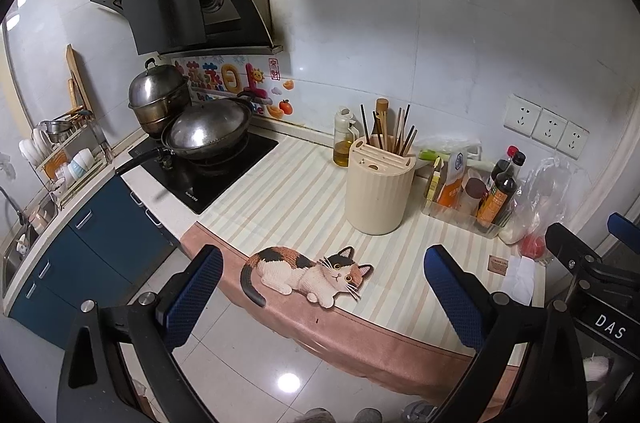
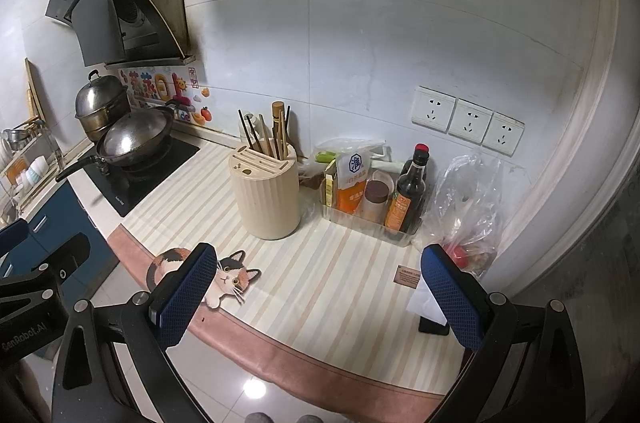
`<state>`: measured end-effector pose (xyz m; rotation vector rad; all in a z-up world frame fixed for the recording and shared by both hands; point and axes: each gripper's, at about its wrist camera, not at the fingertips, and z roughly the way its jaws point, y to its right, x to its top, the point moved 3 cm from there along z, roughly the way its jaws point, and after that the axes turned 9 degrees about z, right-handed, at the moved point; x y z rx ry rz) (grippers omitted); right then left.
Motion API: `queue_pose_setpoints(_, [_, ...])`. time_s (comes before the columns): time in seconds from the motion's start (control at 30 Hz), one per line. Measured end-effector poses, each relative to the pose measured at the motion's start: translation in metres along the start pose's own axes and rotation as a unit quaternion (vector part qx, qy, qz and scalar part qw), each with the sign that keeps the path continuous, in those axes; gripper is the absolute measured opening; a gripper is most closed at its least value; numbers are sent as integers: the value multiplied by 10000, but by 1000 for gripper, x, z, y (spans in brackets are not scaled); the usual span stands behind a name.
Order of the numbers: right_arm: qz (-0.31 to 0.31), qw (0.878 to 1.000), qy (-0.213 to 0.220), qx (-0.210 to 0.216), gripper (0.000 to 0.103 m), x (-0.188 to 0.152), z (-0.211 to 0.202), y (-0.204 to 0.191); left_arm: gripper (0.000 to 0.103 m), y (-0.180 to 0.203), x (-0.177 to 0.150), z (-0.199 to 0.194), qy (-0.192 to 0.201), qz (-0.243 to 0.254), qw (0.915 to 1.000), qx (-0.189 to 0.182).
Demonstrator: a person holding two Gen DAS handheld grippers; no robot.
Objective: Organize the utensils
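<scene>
Blue-padded left gripper (image 1: 324,297) and right gripper (image 2: 316,293) hang wide open, empty, before the striped counter mat (image 2: 320,263).
Beyond, the ribbed cream utensil holder (image 2: 266,197) stands mid-mat, chopsticks (image 2: 262,137) upright, fanned; only the left view shows its oil bottle (image 1: 344,139).

Left gripper (image 1: 324,297) held wide apart, blue-padded fingers (image 1: 192,297) empty, nothing between them. Right gripper (image 2: 320,297) likewise spread wide and empty, blue pads (image 2: 452,297) facing inward. Both held level, side by side, right gripper's body (image 1: 592,275) showing at right edge of left wrist view.
</scene>
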<state>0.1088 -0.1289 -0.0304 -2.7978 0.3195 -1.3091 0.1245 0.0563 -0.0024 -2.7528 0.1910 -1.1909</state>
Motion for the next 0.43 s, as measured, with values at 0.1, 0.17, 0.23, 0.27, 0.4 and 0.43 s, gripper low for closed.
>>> queue_pose_setpoints(0.1, [6,10000,2,-1,103,0,0,0,103,0,1,0,7,-3,10000,-2])
queue_pose_setpoints(0.17, [8,10000,0,-6,103,1,-1,2,103,0,0,0,7,-2,10000,-8])
queue_pose_setpoints(0.23, [13,10000,-15,7,103,0,1,0,103,0,0,0,2,4,10000,-4])
queue_pose_setpoints(0.27, [15,10000,-9,3,103,1,1,0,103,0,0,0,6,4,10000,-10])
queue_pose_setpoints(0.4, [20,10000,-7,9,103,0,1,-1,103,0,1,-1,29,6,10000,-10])
queue_pose_setpoints(0.43, [21,10000,-5,13,103,0,1,-1,103,0,2,-1,31,12,10000,-8])
